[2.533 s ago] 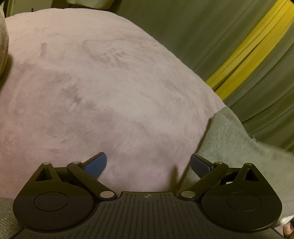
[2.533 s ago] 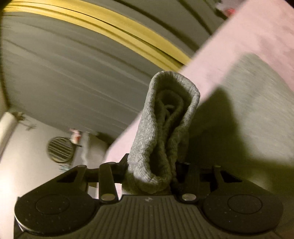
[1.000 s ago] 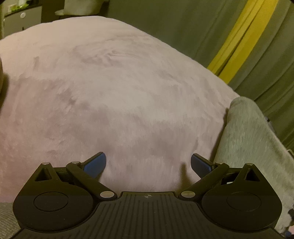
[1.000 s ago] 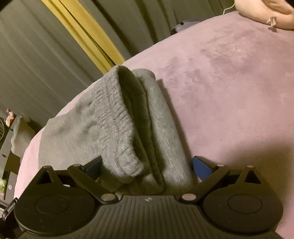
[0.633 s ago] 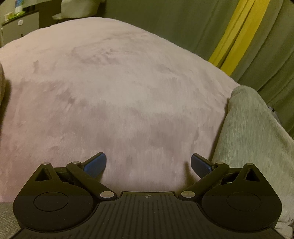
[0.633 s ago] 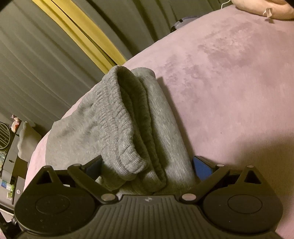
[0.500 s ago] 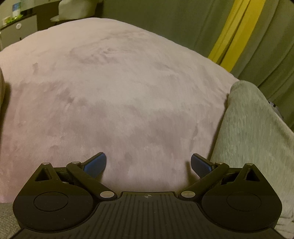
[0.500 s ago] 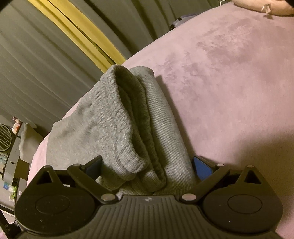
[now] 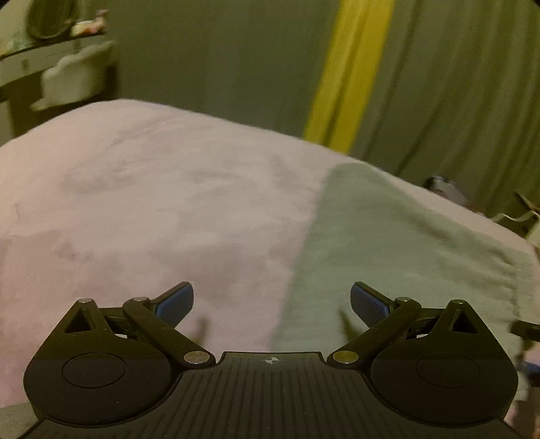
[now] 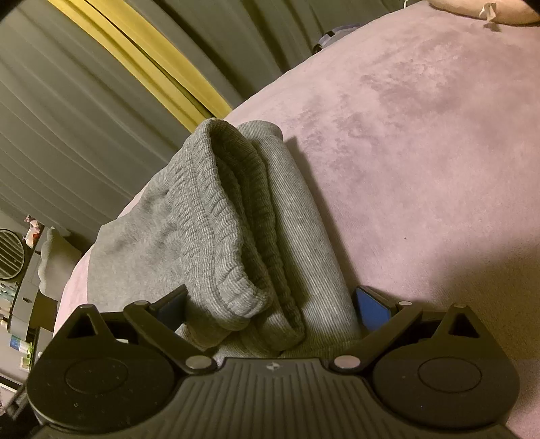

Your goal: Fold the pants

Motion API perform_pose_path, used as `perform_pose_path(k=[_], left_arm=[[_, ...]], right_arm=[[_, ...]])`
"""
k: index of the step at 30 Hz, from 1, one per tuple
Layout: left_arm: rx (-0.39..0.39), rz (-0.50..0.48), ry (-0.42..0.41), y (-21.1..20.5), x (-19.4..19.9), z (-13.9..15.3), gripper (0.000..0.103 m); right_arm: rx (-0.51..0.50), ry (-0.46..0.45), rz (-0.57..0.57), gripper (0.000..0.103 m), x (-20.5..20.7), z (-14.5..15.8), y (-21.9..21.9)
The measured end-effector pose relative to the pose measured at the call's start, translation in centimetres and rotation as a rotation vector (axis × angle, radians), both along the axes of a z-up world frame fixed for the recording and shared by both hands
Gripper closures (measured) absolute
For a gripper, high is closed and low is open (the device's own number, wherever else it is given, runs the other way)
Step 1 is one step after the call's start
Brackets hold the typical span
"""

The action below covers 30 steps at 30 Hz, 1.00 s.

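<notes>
One pair of grey pants point(image 10: 236, 236), two tongs, one bed point(image 10: 422, 135) with a pink plush cover. One yellow strip point(image 9: 351, 74) in the grey-green curtain point(image 9: 455, 84) behind the bed.

Right tongs point(image 10: 271, 304): jaws spread wide, both blue pads point(image 10: 371, 305) visible, not clamping. Pants lie between the jaws on the bed, folded into a stack of layers, ribbed band point(image 10: 216, 216) on top with its end drooping toward the camera. Fabric fills the gap between the pads and runs right up to the tongs' body; it looks to touch the left pad, right pad just beside the lower layer. Rest of the pants spreads flat to the left and away toward the curtain.

Left tongs point(image 9: 271, 302): jaws spread wide, nothing held. View is blurred. Pants point(image 9: 388, 243) lie flat on the bed ahead and to the right; their left edge runs from the far bed edge down to between the jaws, so the right pad point(image 9: 368, 304) sits over fabric and the left pad over bare bed cover point(image 9: 152, 209). Cannot tell if the pads touch anything.

Clutter past the bed: a shelf point(image 9: 60, 64) far left in the left view, a round vent-like object point(image 10: 10, 250) at the left edge of the right view, a pale pillow point(image 10: 482, 10) at the top right corner.
</notes>
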<state>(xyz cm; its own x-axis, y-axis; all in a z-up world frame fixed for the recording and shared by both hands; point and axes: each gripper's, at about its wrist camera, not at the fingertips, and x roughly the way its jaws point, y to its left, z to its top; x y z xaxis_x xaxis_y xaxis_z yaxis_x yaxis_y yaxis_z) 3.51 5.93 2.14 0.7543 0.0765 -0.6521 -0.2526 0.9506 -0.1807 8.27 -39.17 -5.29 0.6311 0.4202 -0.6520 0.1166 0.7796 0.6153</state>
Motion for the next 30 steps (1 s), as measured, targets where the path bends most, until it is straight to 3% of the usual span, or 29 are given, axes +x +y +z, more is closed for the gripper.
perform_pose_path(k=[4, 9, 11, 14, 21, 26, 30], left_arm=[[-0.046, -0.118, 0.022, -2.0, 1.4, -0.4, 0.001], [0.025, -0.144, 0.139, -3.0, 2.9, -2.9, 0.001], [-0.032, -0.126, 0.161, -2.0, 3.1, -3.7, 0.001], [-0.189, -0.110, 0.195, 0.3, 3.5, -4.5, 0.001], [-0.234, -0.173, 0.220, 2.0, 4.4, -4.6, 0.000], [-0.247, -0.292, 0.240, 2.8, 6.1, -4.3, 0.000], [-0.353, -0.341, 0.244, 4.3, 7.9, -4.7, 0.000]], right_arm=[[0.004, -0.001, -0.001, 0.004, 0.0, 0.0, 0.0], [0.004, 0.000, -0.001, 0.004, 0.0, 0.0, 0.0], [0.008, 0.001, 0.000, 0.004, 0.0, 0.0, 0.0], [0.024, 0.004, -0.005, 0.004, -0.1, -0.2, -0.1], [0.064, 0.010, -0.007, 0.004, 0.2, -0.5, -0.4], [0.133, 0.042, 0.051, 0.004, 1.4, -0.8, -1.3], [0.202, 0.060, 0.148, 0.004, 3.1, -1.4, -2.2]])
